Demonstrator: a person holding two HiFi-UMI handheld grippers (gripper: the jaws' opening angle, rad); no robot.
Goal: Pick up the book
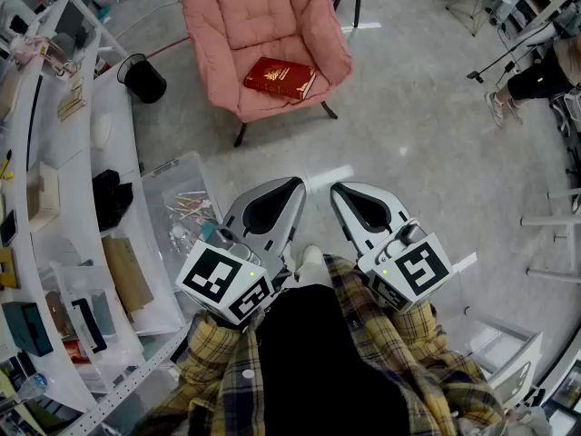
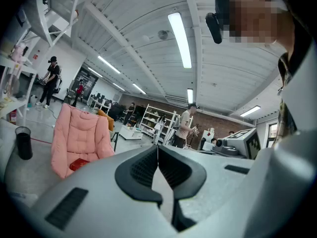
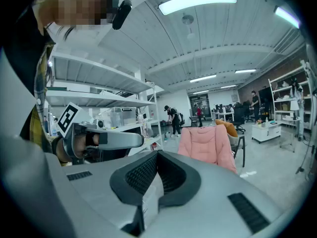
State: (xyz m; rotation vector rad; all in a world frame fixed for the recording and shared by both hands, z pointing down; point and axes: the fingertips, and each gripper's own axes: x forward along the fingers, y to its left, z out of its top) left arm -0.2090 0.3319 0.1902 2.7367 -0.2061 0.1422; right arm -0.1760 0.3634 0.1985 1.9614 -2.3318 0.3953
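A red book point(image 1: 280, 77) lies flat on the seat of a pink armchair point(image 1: 263, 25) at the far side of the floor. Both grippers are held close to the person's body, well short of the chair. My left gripper point(image 1: 298, 183) is shut with nothing in it, and so is my right gripper point(image 1: 336, 190). In the left gripper view the shut left gripper point(image 2: 157, 148) points toward the armchair point(image 2: 79, 133), with the book point(image 2: 79, 163) on its seat. Past the right gripper point(image 3: 157, 153), the right gripper view shows the armchair point(image 3: 208, 145) but not the book.
A black bin point(image 1: 143, 78) stands left of the chair. White shelving point(image 1: 54, 198) full of clutter runs along the left, with a clear plastic box point(image 1: 182, 212) beside it. A person point(image 1: 545, 71) stands at the far right, near metal racks point(image 1: 554, 243).
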